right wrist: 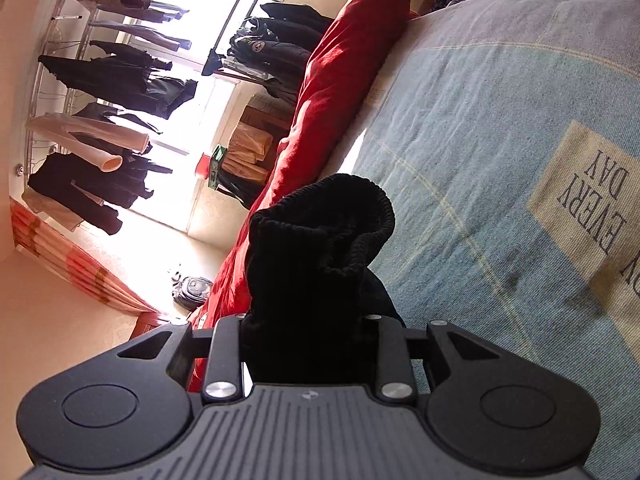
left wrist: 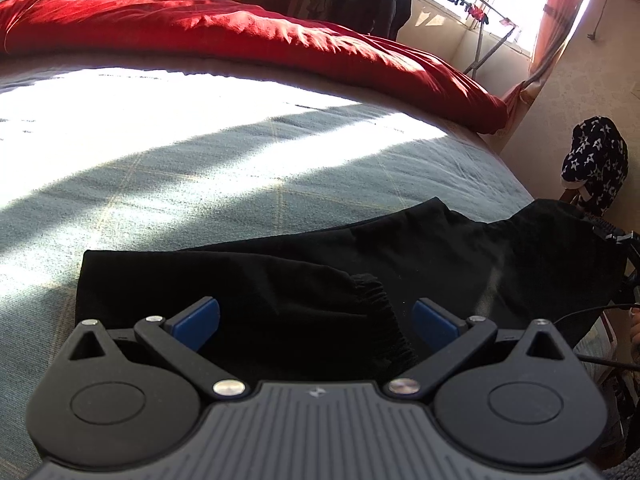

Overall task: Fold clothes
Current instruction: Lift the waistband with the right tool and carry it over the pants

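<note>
A black garment (left wrist: pixel 280 272) lies partly folded on the grey-blue bedcover (left wrist: pixel 160 168), its gathered elastic cuff (left wrist: pixel 376 300) near my left gripper (left wrist: pixel 316 312). That gripper hovers just over the cloth, open, its blue pads (left wrist: pixel 200 320) wide apart and holding nothing. The garment's right end rises off the bed at the frame's edge. In the right wrist view my right gripper (right wrist: pixel 308 320) is shut on a bunched ribbed end of the black garment (right wrist: pixel 316 240), which stands up between the jaws and hides the pads.
A red duvet (left wrist: pixel 240 36) runs along the far side of the bed. Beyond it, clothes hang on a drying rack (right wrist: pixel 100 80) by the bright window. A star-patterned cloth (left wrist: pixel 596 160) sits off the bed's right edge. A backpack (right wrist: pixel 192 286) lies on the floor.
</note>
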Available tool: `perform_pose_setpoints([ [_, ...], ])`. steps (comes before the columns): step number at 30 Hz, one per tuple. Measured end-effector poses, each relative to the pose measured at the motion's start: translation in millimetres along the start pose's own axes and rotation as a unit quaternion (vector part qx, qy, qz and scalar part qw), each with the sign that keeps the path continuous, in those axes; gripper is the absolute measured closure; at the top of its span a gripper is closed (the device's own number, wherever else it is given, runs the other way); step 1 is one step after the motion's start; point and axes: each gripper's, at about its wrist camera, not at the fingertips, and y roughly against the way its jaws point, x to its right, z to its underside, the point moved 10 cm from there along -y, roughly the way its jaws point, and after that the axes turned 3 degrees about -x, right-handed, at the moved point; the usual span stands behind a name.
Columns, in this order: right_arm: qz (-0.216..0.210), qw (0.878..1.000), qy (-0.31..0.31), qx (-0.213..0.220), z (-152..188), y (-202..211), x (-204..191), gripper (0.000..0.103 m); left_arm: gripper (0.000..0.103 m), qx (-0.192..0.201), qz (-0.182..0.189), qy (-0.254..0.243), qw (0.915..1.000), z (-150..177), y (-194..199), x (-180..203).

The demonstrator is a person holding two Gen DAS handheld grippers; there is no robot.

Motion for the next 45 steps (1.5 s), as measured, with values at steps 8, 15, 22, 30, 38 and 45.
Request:
perform_pose_setpoints([
  [8, -0.017, 0.999, 0.026, -0.030, 36, -32, -53, 0.071, 0.001, -0.023, 0.009, -0.054, 0.9982, 25, 21, -15],
  [15, -0.024, 0.996, 0.051, -0.065, 85, -66, -93, 0.071, 0.001, -0.054, -0.002, -0.133, 0.9897, 46, 41, -36],
  [22, -0.035, 0.993, 0.064, -0.090, 128, -92, -128, 0.071, 0.001, -0.035, 0.024, -0.111, 0.9929, 45, 64, -65],
  [30, -0.053, 0.986, 0.094, -0.130, 173, -120, -176, 0.071, 0.001, -0.021, 0.003, -0.068, 0.9974, 49, 78, -112],
  [38, -0.068, 0.975, 0.123, -0.172, 215, -140, -213, 0.071, 0.001, -0.017, -0.029, -0.027, 0.9991, 60, 85, -147],
  [45, -0.055, 0.961, 0.188, -0.194, 250, -156, -239, 0.071, 0.001, -0.032, -0.023, -0.037, 0.9986, 68, 89, -150],
])
